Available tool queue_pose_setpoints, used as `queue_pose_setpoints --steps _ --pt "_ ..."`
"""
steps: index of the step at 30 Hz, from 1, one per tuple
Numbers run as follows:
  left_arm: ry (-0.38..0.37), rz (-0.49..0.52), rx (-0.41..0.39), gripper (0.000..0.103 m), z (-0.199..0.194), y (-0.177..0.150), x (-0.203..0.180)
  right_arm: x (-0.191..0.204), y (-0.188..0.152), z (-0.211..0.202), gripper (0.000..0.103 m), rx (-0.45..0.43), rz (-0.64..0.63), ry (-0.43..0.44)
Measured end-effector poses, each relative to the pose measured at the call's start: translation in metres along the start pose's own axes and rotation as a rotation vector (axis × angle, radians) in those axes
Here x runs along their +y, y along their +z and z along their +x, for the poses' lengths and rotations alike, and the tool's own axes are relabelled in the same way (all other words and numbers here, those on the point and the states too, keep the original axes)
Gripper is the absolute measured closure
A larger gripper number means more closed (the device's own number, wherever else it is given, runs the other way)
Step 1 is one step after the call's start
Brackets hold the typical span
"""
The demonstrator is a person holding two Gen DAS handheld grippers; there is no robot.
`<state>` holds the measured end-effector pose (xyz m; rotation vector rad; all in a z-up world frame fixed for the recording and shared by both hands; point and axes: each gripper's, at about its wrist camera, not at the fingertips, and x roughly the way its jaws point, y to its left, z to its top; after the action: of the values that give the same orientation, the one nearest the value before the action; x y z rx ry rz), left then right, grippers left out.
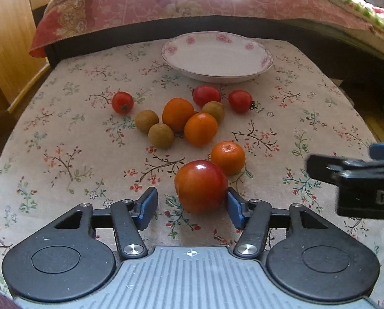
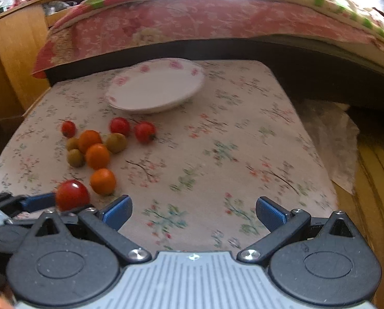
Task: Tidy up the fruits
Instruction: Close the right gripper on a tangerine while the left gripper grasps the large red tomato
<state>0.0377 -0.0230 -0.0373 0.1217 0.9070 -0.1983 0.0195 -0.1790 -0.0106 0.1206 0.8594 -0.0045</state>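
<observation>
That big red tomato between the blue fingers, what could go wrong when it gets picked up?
1. Only one pad of the left gripper touches the big tomato; the other stands clear, so closing might push or roll it sideways.
2. It could bump the orange right behind it.
3. The plate sits beyond the fruit cluster, so a low carry might knock fruit around.

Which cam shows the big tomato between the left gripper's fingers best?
Left wrist view: the big tomato sits sharp and whole between the left gripper fingers, one pad touching it, the other apart. The right wrist view shows it small and blurred at the left edge, partly hidden.
</observation>
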Motion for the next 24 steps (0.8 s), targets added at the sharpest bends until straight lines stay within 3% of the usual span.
queue_pose_setpoints --steps 6,17,19,23,24 --pt "0.008 0.009 -0.009 0.048 -0.004 -0.003 0.007 0.020 0.008 0.013 0.011 0.016 -0.069 0.078" --pt "0.058 0.054 -0.014 0.043 -0.009 -0.009 0.015 0.055 0.017 0.043 0.023 0.070 -0.212 0.231" --pt "0.076 0.083 -0.022 0.034 -0.011 -0.011 0.013 0.061 0.019 0.052 0.038 0.089 -0.241 0.244" --pt "0.090 0.093 -0.027 0.025 -0.009 -0.013 0.016 0.066 0.026 0.062 0.052 0.092 -0.273 0.251" --pt "0.090 0.087 -0.025 0.023 -0.008 -0.013 0.018 0.066 0.028 0.063 0.061 0.094 -0.280 0.258"
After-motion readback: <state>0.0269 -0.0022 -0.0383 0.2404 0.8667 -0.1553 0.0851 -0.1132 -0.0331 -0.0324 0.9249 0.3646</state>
